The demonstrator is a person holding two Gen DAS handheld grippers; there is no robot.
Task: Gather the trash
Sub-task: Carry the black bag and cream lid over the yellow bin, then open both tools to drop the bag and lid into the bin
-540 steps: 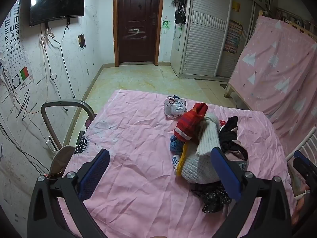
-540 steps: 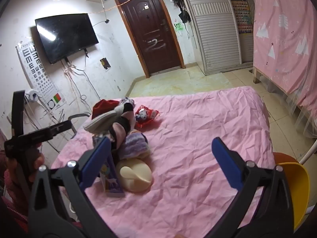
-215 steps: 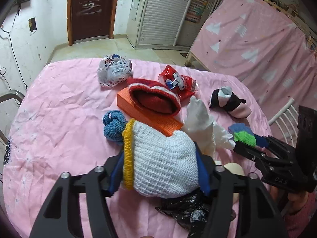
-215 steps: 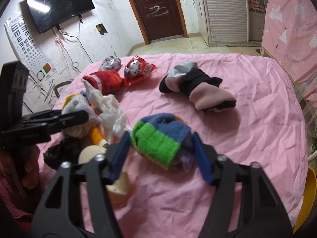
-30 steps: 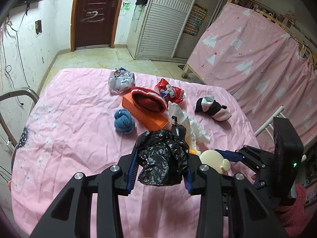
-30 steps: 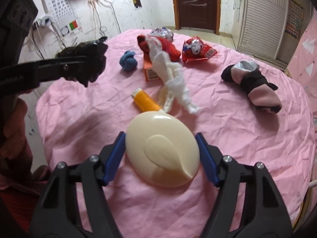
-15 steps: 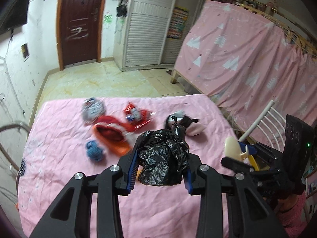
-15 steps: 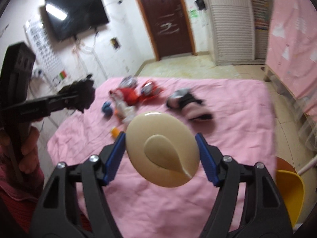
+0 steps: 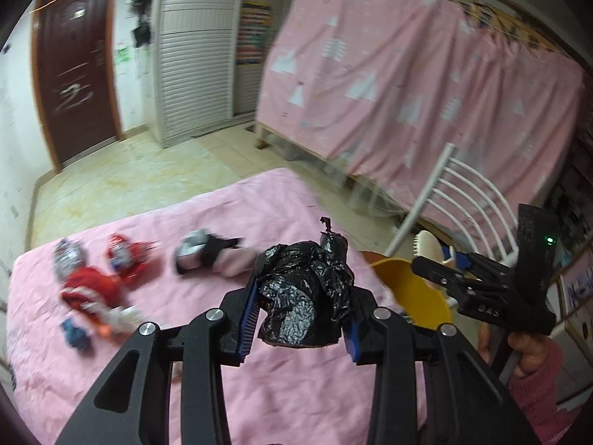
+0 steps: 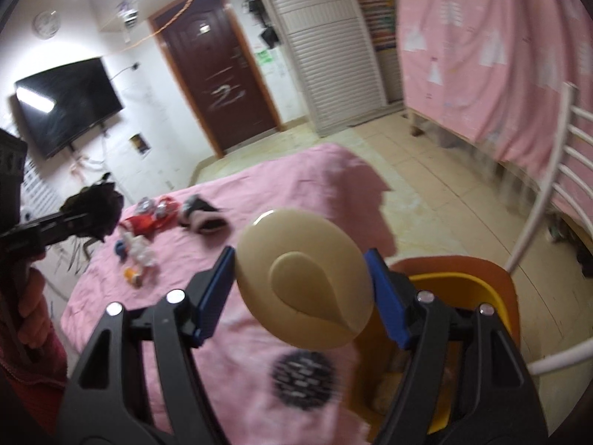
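Observation:
My left gripper [image 9: 300, 319] is shut on a crumpled black plastic bag [image 9: 305, 296] and holds it above the pink bed. My right gripper [image 10: 304, 289] is shut on a cream oval plastic brush [image 10: 304, 278]; in the left wrist view the brush [image 9: 426, 246] hangs over a yellow bin [image 9: 415, 293] at the bed's right edge. The bin [image 10: 467, 289] also shows in the right wrist view, just right of and below the brush. The left gripper with the bag [image 10: 92, 211] shows at the far left there.
On the pink bed [image 9: 185, 371] lie a red hat [image 9: 89, 289], red snack packet [image 9: 126, 256], silver packet [image 9: 66, 256], black-and-pink slipper [image 9: 207, 256] and blue yarn ball [image 9: 74, 333]. A white chair [image 9: 456, 200] stands behind the bin. A pink curtain hangs at right.
Both grippers have swung to the right, away from the pile on the bed. The brush now hangs over the yellow bin. The black bag has come nearer the bed's right edge.

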